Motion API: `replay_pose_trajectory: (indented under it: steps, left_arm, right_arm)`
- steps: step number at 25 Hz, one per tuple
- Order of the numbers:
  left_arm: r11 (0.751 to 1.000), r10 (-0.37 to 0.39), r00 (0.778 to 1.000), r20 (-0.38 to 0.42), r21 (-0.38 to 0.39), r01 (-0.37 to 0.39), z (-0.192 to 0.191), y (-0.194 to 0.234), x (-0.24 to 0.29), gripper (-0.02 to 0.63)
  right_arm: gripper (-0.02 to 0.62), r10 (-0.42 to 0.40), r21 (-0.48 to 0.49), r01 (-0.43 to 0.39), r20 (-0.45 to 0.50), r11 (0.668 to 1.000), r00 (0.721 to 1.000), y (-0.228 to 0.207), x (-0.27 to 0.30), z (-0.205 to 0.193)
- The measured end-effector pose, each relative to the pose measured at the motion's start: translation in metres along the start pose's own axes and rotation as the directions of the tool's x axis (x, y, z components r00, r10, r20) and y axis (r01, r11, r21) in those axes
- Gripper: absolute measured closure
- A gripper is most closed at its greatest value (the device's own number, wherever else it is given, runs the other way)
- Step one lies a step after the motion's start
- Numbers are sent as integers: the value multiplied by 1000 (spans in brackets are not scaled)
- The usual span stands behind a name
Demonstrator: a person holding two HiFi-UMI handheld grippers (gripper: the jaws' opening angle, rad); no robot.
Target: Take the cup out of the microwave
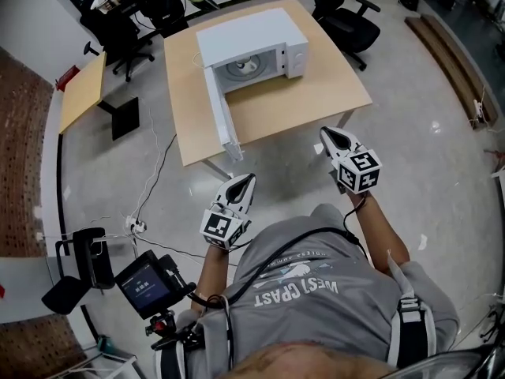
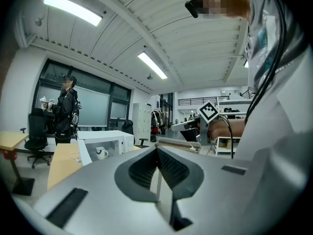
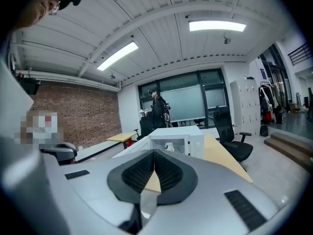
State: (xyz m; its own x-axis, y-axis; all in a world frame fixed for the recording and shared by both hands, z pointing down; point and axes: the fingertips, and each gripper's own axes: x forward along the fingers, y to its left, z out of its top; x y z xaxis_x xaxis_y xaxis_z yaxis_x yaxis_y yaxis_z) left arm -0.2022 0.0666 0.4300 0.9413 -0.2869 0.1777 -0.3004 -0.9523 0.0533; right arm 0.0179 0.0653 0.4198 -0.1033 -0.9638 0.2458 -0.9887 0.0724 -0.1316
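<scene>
In the upper middle of the head view, a white microwave (image 1: 276, 38) stands on a wooden table (image 1: 316, 93), its door (image 1: 222, 113) swung wide open toward the lower left. The white cup (image 1: 245, 68) sits inside the microwave's cavity. Both tongs hang lower in the frame, below the table's near edge. The left gripper (image 1: 246, 181) and the right gripper (image 1: 328, 135) each have their jaws pressed together with nothing between them. A black office chair (image 1: 347, 14) stands beyond the table at the upper right.
</scene>
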Motion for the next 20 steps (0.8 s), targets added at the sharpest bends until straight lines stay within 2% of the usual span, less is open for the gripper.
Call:
replay_pose_trajectory:
  steps: [6,11,13,16,20]
  left_arm:
    - [997,77,995,66,-12,-77,15,31,-20,562]
    - [986,168,985,34,17,-168,14,58,-18,563]
    - [974,225,974,14,14,-225,14,72,-16,563]
    - [948,316,949,-3,-35,-316,20,92,-6,562]
    - [922,380,925,-24,-68,-380,23,119,30,562]
  right_arm:
    - [583,68,-69,-69,-19,995,998,9,52,18]
    - [583,125,-78,-126,-24,989,992,-17,132,29]
    - [583,176,-73,-179,-38,981,984,-23,170,30]
    - [581,253,-75,-260,-83,963,964,-33,226,29]
    - [580,271,-88,-282,-117,956,956,-65,306,19]
